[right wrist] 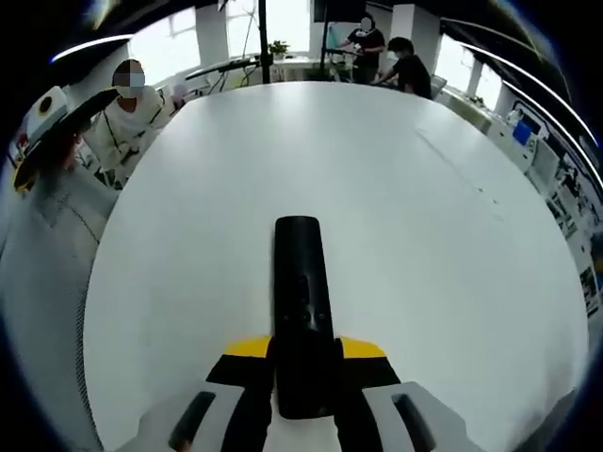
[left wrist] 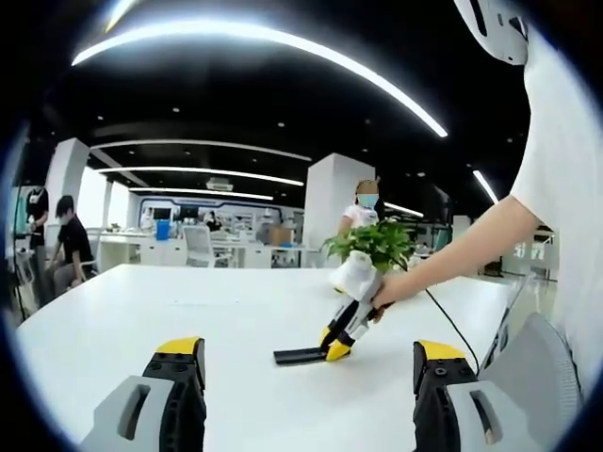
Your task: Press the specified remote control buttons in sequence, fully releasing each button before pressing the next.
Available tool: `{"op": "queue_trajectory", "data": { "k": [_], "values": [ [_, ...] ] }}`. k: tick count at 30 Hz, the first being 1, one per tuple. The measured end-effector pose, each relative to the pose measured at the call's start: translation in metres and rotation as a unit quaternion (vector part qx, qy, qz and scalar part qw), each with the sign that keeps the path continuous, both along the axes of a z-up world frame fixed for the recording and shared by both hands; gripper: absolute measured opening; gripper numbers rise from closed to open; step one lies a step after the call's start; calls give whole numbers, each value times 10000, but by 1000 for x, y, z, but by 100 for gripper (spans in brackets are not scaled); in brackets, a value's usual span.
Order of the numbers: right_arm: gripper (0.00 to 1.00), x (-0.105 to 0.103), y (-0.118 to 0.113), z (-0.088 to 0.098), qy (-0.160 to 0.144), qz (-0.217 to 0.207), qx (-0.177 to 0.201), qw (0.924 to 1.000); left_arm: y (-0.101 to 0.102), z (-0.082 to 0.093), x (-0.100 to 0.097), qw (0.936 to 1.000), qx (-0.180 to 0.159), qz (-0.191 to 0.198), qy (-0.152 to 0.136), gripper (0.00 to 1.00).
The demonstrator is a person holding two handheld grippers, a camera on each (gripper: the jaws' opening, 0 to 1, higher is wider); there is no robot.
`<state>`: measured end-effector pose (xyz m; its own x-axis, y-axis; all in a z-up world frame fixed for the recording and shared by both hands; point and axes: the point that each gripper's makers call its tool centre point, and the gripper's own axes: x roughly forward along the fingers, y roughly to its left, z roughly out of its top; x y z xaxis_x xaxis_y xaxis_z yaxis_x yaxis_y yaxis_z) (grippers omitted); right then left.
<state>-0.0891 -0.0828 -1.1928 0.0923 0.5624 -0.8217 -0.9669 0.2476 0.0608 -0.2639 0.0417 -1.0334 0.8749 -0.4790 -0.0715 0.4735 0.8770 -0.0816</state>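
- The left gripper [left wrist: 306, 377] is hovering wide open above the white table [left wrist: 141, 320], gripping nothing, probably kept free for pressing the buttons.
- The right gripper [right wrist: 303, 372] is closing on the near end of the black remote control [right wrist: 300, 292], which is lying flat on the table, seemingly to keep it steady.

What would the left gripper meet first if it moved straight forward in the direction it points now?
Probably the black remote, which lies on the white table ahead between the left gripper's open jaws, with the right gripper closed on its far end. Depth is unclear, so the bare tabletop may come first.
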Motion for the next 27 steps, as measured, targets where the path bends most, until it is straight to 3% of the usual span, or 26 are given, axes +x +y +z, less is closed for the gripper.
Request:
{"op": "queue_trajectory", "data": {
  "k": [4,6,9,16,20,27],
  "values": [
    [32,1,7,5,492,-700,709,9938,-1,-2,0,10000,7,-22,46,95],
    [36,3,7,8,593,-992,955,9887,0,-2,0,10000,12,3,44,95],
    [45,4,13,20,705,-1532,1688,9711,0,-3,1,10000,-5,6,77,95],
    [64,1,13,50,108,-1861,2494,9503,-1,-5,1,9999,-43,-15,144,95],
    [70,-4,7,75,-322,-2123,2943,9313,0,-5,1,9999,-59,-4,145,95],
    [81,-22,-18,95,-714,-2534,3154,9117,0,-5,1,9999,-70,-13,155,95]
  ]
}}
